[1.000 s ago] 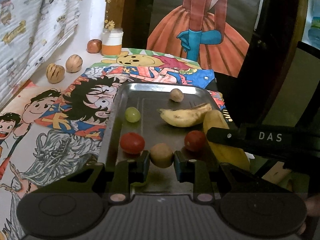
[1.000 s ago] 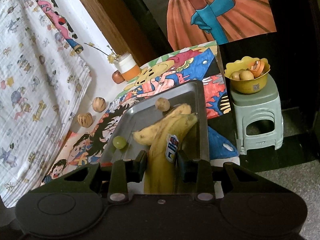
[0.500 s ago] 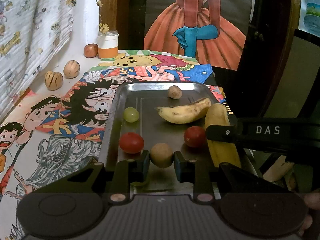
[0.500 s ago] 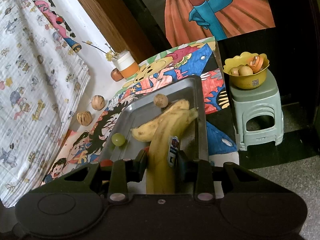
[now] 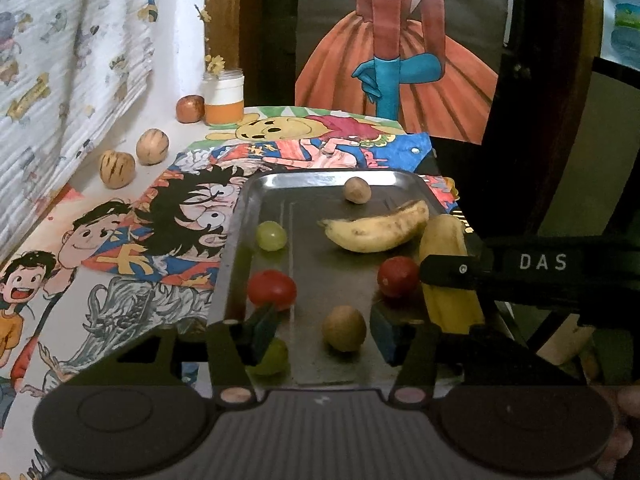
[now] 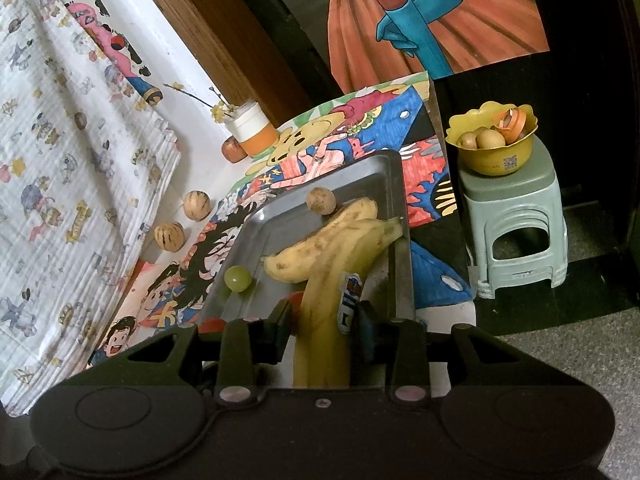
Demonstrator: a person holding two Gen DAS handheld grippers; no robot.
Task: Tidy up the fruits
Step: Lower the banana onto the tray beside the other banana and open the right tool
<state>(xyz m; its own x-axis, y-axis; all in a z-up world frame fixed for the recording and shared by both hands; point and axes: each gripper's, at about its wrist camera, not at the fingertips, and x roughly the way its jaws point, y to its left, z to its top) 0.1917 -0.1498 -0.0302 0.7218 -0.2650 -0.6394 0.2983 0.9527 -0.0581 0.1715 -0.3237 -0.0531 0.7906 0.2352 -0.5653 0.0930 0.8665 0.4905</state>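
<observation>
My left gripper (image 5: 325, 330) has just been opening; its fingers (image 5: 262, 326) stand spread around the round brown fruit (image 5: 344, 328), clear of it, on the metal tray (image 5: 240, 240). My right gripper (image 6: 324, 328) has just been opening slightly; whether it still pinches the stickered banana (image 6: 332, 312) I cannot tell. A second banana (image 5: 374, 230) lies at 12 o'clock.

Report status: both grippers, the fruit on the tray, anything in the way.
Left gripper just opened, brown fruit loose on tray. Right gripper easing open around stickered banana. Red tomato beside left finger.
</observation>
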